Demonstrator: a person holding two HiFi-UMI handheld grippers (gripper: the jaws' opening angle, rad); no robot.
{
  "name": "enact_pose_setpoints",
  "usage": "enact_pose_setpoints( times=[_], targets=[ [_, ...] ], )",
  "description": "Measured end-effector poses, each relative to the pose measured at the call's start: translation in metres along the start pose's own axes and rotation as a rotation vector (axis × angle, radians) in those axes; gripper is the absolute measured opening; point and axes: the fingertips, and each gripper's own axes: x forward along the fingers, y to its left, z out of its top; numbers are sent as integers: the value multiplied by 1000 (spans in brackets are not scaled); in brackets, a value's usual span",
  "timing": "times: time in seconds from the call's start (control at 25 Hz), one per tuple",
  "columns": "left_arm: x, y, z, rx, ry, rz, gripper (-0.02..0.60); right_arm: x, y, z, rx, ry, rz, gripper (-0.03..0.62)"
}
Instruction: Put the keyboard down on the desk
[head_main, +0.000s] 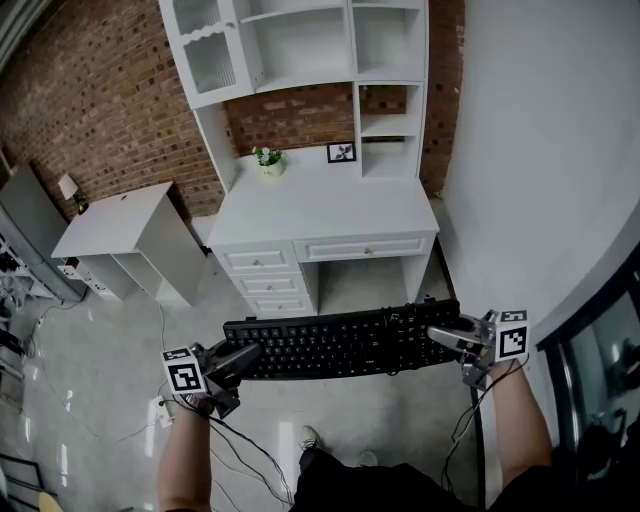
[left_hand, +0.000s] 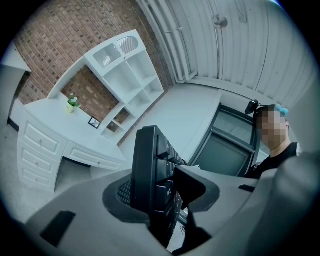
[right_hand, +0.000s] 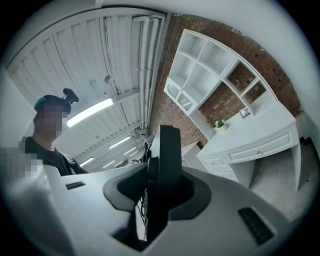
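Below head camera, above floor (head_main: 110, 370): forearms (head_main: 185, 460) stretched forward, left gripper (head_main: 235, 358) and right gripper (head_main: 445, 337) at opposite ends of black keyboard (head_main: 340, 343), held level in air. Gripper views alone show jaws pinching keyboard's end edges. Farther: white desk (head_main: 320, 205), well apart from keyboard, plant (head_main: 267, 158) at its back.

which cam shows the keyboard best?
Head view: the whole keyboard shows, keys up, held at each end, short of the desk. Both gripper views show only one end of it, edge-on between the jaws.
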Motion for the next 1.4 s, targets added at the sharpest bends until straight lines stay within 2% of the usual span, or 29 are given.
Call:
enact_pose_setpoints(
  times=[0.28,0.48,1.4],
  targets=[
    [9,13,24,-4,0,7,190,13,-14,24,9,4,6,126],
    [6,38,43,-7,-7,6,190,38,-29,39,6,13,2,126],
    [-39,226,149,-41,10,-14,189,225,-127,83,38,9,-30,126]
  ],
)
